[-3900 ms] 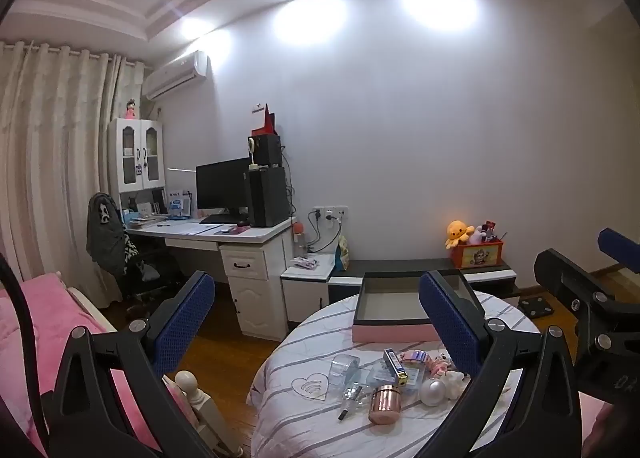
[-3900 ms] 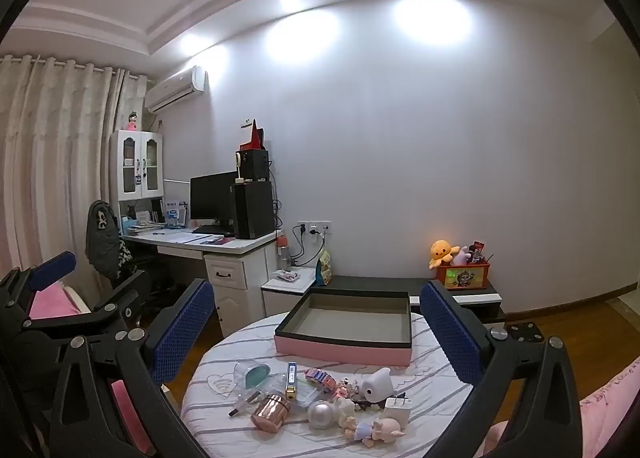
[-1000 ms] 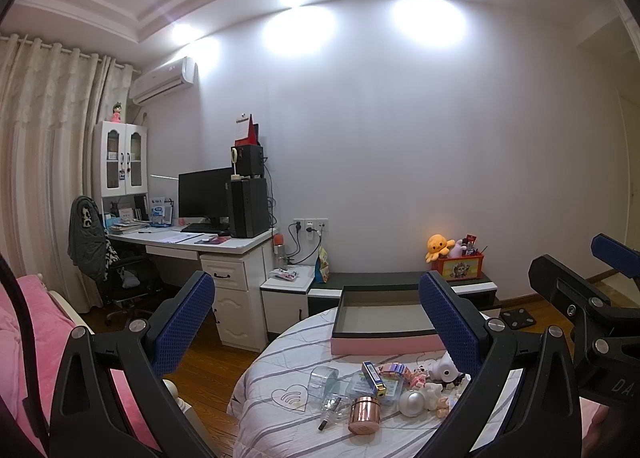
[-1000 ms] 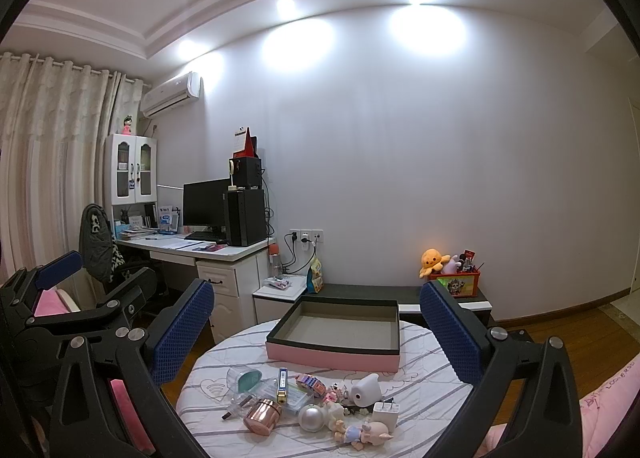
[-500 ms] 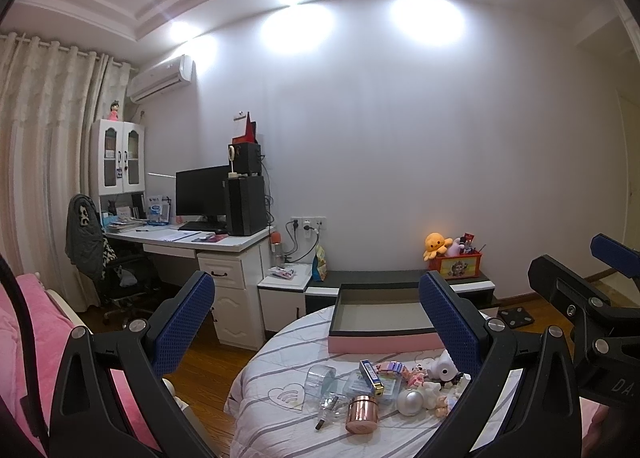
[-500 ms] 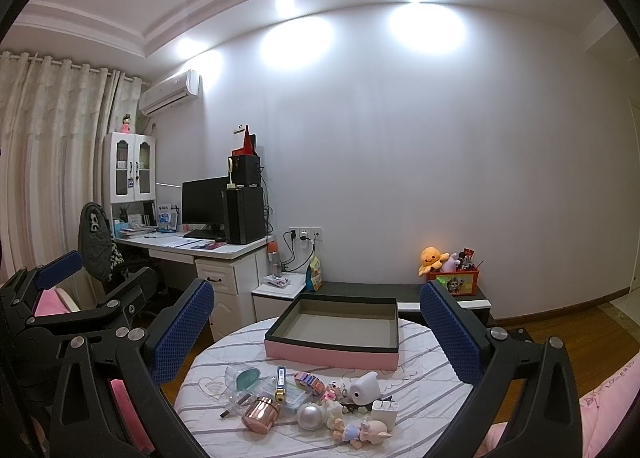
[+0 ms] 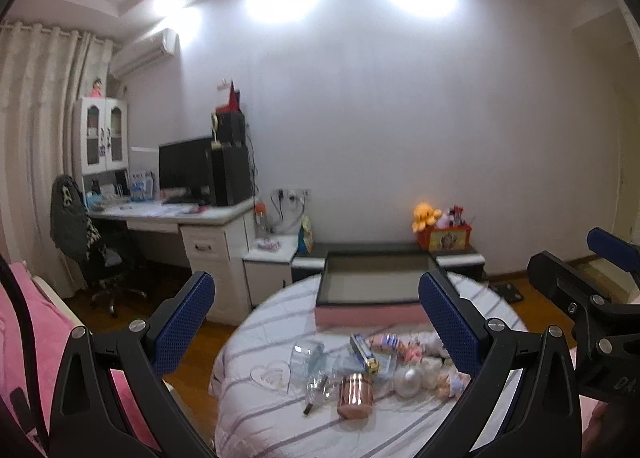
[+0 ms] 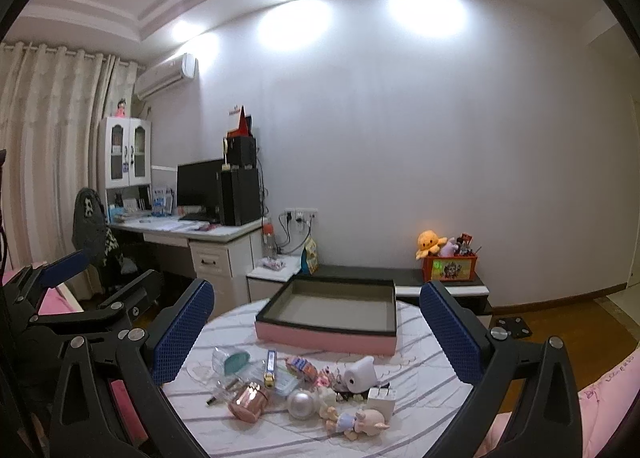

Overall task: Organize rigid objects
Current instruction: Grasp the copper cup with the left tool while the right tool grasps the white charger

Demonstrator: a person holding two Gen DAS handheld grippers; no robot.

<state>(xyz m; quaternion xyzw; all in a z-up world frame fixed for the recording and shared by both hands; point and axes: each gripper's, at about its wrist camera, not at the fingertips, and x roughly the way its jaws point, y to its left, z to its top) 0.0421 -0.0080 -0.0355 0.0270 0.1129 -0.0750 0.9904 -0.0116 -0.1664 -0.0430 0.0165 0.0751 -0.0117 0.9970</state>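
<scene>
A round table [image 8: 424,338] with a striped cloth carries an empty pink tray [image 8: 328,318] with a dark rim at its far side. In front of the tray lies a cluster of small items: a copper cylinder [image 8: 249,402], a pearl ball [image 8: 301,404], a white speaker-like toy [image 8: 359,374], a white plug [image 8: 382,398], a piglet doll [image 8: 356,420], a clear cup [image 8: 230,360]. The same copper cylinder [image 7: 355,396] and tray [image 7: 372,298] show in the left wrist view. Both grippers, left [image 7: 316,322] and right [image 8: 316,330], hover open above the near table edge, holding nothing.
A white desk [image 8: 200,238] with monitor and computer tower stands left, with a chair [image 8: 96,234] beside it. A low bench [image 8: 400,274] behind the table bears an orange toy box [image 8: 450,266]. Pink bedding [image 7: 32,338] lies at the left, wooden floor at the right.
Both views have tilted downward and closer, so the table and its items sit higher and larger in frame. Nothing on the table has moved, and both grippers stay open.
</scene>
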